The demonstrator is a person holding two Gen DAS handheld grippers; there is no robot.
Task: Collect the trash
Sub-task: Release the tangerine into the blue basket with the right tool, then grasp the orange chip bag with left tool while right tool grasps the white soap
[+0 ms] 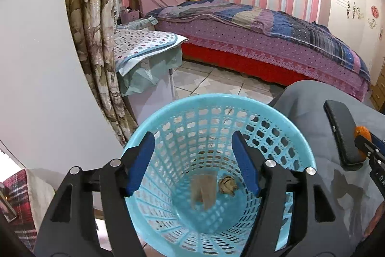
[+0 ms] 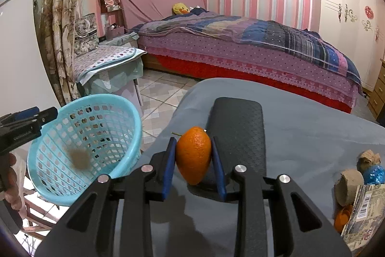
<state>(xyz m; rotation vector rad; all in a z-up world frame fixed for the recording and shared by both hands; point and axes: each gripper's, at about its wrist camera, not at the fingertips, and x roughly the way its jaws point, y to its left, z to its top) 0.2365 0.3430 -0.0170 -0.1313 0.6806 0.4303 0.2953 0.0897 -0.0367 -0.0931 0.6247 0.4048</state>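
Observation:
A light blue plastic basket [image 1: 216, 98] stands beside the grey-covered table. My left gripper [image 1: 192, 136] hangs open over its mouth with nothing between its fingers. Inside the basket a blurred brown scrap [image 1: 203, 192] is in the air above the bottom, beside a crumpled brown wad [image 1: 227, 186]. In the right wrist view the basket [image 2: 134, 117] is at the left, with the same scrap [image 2: 80, 159] blurred inside and the left gripper [image 2: 45, 113] at its rim. My right gripper [image 2: 192, 140] is shut on a small orange fruit [image 2: 193, 155] above the table.
A black textured case [image 2: 240, 124] lies on the grey tablecloth [image 2: 312, 136] just beyond the fruit. At the table's right edge sit cardboard scraps [image 2: 351, 184], a blue wad [image 2: 374, 174] and a printed box [image 2: 363, 213]. A bed [image 2: 240, 45] and tiled floor lie beyond.

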